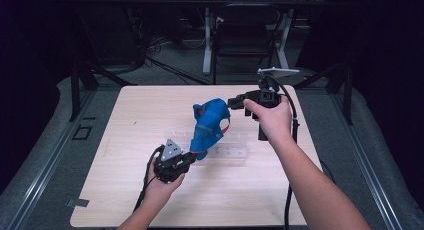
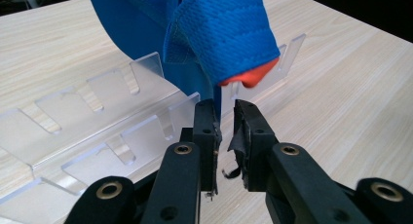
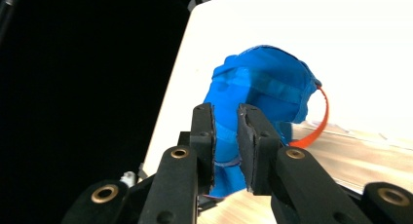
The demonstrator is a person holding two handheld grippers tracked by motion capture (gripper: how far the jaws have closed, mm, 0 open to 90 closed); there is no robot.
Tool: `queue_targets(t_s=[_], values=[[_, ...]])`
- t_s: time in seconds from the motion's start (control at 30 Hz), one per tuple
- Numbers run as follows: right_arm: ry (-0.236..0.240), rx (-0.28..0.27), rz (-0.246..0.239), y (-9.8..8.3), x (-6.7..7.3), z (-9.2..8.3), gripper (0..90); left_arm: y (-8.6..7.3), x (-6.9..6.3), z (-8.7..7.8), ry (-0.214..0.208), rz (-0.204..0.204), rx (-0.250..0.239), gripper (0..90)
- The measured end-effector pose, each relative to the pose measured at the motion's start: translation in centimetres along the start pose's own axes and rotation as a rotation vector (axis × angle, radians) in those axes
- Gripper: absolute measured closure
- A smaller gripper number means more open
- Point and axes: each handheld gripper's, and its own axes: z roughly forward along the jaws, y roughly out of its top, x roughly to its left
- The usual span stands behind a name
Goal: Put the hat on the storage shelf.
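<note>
The blue cloth (image 1: 209, 126) is seen upright near the middle of the counter (image 1: 125, 200), over a clear rack (image 1: 231, 151), with bare wood all around. The left tool (image 1: 192, 157) is slightly open, the cloth's lower edge between its jaws. The right tool (image 1: 231, 102) is slightly open beside the cloth's top.

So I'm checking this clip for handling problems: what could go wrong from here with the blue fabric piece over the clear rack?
1. The left gripper has a visible gap between its jaws at the lower edge of the blue fabric piece, so the cloth might slip free.
2. The fabric hangs against the clear slotted rack; pulling could drag or tip the rack.
3. The orange strap dangles loose and could snag on a rack tab.
</note>
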Motion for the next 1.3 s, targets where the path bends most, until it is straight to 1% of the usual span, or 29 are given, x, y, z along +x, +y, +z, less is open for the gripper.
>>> queue_targets(t_s=[0.03,0.1,0.13,0.17,0.2,0.3,0.43,0.47,0.53,0.63,0.7,0.87,0.9,0.97,1.13,1.17,1.23,1.3], values=[[-0.023,-0.003,-0.023,-0.1,0.0,-0.1,76.9,0.0,0.0,-0.1,0.001,0.004,0.002,79.1],[-0.044,-0.007,-0.039,-0.2,0.0,-0.3,76.6,-0.1,0.0,-0.3,0.006,0.006,-0.001,77.4],[-0.049,-0.007,-0.047,-0.3,0.0,-0.4,76.4,-0.2,0.0,-0.4,0.008,0.003,-0.006,76.0],[-0.053,-0.01,-0.049,-0.4,0.1,-0.4,76.4,-0.3,0.1,-0.7,0.009,0.008,-0.006,74.5],[-0.07,-0.008,-0.067,-0.5,0.1,-0.6,76.4,-0.3,0.2,-0.8,0.01,0.011,-0.003,74.1],[-0.097,-0.014,-0.089,-0.7,0.1,-0.8,76.2,-0.7,0.5,-1.5,0.019,0.006,-0.006,71.1],[-0.136,-0.012,-0.123,-1.1,-0.1,-1.4,75.9,-1.4,1.4,-2.4,0.037,-0.02,-0.009,66.2],[-0.147,-0.021,-0.132,-1.3,-0.2,-1.4,75.8,-1.6,1.7,-2.6,0.037,-0.029,-0.004,64.8],[-0.166,-0.025,-0.146,-1.6,-0.5,-1.7,75.8,-2.0,2.2,-3.0,0.05,-0.031,0.002,63.1],[-0.189,-0.031,-0.165,-2.2,-0.9,-2.1,75.8,-2.8,2.9,-3.7,0.066,-0.041,0.017,63.0],[-0.224,-0.037,-0.191,-2.7,-1.2,-2.4,75.4,-3.4,3.5,-4.2,0.082,-0.049,0.026,62.6],[-0.268,-0.034,-0.204,-3.7,-2.1,-3.0,74.8,-4.4,4.8,-5.3,0.108,-0.083,0.037,59.2],[-0.284,-0.029,-0.204,-3.9,-2.3,-3.1,74.7,-4.6,5.0,-5.4,0.111,-0.089,0.034,58.8],[-0.307,-0.013,-0.21,-4.3,-2.7,-3.3,74.3,-4.9,5.3,-5.7,0.116,-0.1,0.045,57.7],[-0.34,0.005,-0.206,-5.4,-3.6,-3.9,73.2,-5.5,5.8,-6.1,0.129,-0.117,0.037,53.7],[-0.351,0.013,-0.214,-5.7,-3.8,-4.0,72.9,-5.6,5.8,-6.1,0.132,-0.119,0.039,52.7],[-0.366,0.012,-0.226,-6.2,-4.1,-4.1,71.9,-5.7,5.9,-6.1,0.133,-0.122,0.035,51.7],[-0.398,0.022,-0.243,-7.1,-4.6,-4.0,71.4,-5.9,6.0,-6.1,0.134,-0.126,0.035,50.7]])
